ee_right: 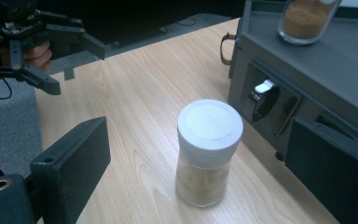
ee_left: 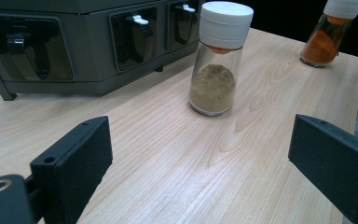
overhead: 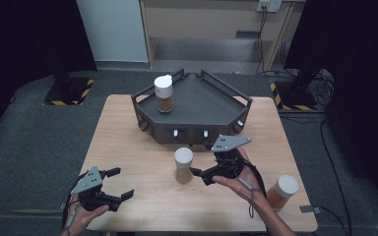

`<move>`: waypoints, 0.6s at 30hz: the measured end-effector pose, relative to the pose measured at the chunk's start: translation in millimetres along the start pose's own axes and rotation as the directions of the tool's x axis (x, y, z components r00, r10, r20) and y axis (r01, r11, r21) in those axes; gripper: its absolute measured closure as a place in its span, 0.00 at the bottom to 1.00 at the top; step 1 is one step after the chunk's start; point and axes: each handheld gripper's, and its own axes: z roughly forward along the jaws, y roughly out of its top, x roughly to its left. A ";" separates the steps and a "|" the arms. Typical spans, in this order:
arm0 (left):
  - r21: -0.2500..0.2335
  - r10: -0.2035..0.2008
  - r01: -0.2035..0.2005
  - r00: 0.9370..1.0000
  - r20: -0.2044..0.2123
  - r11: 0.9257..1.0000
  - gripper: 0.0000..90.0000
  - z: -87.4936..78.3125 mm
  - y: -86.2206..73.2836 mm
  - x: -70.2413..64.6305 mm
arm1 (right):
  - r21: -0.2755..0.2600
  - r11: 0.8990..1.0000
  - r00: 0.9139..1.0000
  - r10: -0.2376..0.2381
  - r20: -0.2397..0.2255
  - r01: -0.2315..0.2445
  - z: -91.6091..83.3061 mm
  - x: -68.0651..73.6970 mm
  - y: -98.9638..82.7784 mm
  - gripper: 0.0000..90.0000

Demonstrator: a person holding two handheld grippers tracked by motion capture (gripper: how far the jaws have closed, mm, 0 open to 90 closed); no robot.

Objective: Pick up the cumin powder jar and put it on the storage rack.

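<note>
Black blocky jaws of the right gripper [ee_right: 196, 163] stand spread on either side of the beige spice jar [ee_right: 208, 151], not touching it; that hand [overhead: 241, 179] lies palm-up and angled toward the jar at the desk's [overhead: 128, 147] middle. Left gripper [overhead: 117, 184] rests near the front-left corner, jaws spread and pinching nothing. Each jar is clear glass with a round white cap: 1 brown jar [overhead: 164, 93] stands on the dark metal tray [overhead: 211, 105], 1 orange jar [overhead: 281, 192] sits near the pale wood-grain desk's right edge.
</note>
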 end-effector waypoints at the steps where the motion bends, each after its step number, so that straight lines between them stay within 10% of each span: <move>1: 0.001 0.001 -0.001 1.000 0.000 1.000 0.06 0.1 0.1 0.0 | 0.006 1.000 1.000 -0.003 0.000 0.003 2.9 0.1 0.5 0.08; 18: 0.013 0.004 -0.004 1.000 0.003 1.000 0.06 1.1 1.3 -0.1 | 0.044 0.999 1.000 -0.002 -0.011 0.003 42.9 -3.8 -3.9 0.09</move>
